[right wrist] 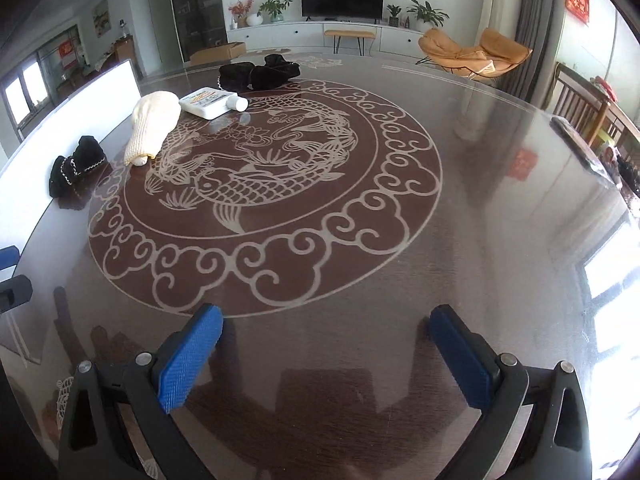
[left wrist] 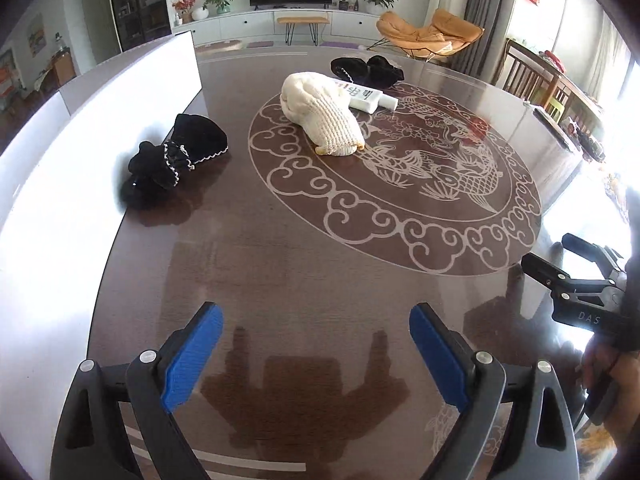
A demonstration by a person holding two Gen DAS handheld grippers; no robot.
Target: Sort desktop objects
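The left gripper (left wrist: 316,350) hangs over the near part of the counter (left wrist: 280,264) with its blue pads (left wrist: 192,360) spread wide and nothing between them, only its own reflection in the glossy brown top below. From its camera, going left to right: a bright white board (left wrist: 120,92) stands along the counter's left edge; just beside it lies a black cloth pouch with pale trim (left wrist: 176,160); further in, on the rim of the pale fish-and-cloud pattern, lies a cream knitted glove (left wrist: 320,116), and a white flat bottle with printed label (left wrist: 370,98) lies touching its far side; behind the bottle sits a second black cloth bundle (left wrist: 366,68). At the far right edge of that view the right gripper (left wrist: 576,276) shows from the side, held by a hand (left wrist: 612,364), well apart from all the objects. The right gripper (right wrist: 326,354) is likewise released, its blue pads (right wrist: 188,360) wide apart above bare counter (right wrist: 500,208), empty. In its view the same things sit far off at upper left: the black pouch (right wrist: 76,170) near the white board (right wrist: 72,120), then the cream glove (right wrist: 154,124), the white bottle (right wrist: 212,103) touching the glove's far end, and the black bundle (right wrist: 260,71) behind it. A blue tip of the left gripper (right wrist: 9,258) peeks in at the left edge.
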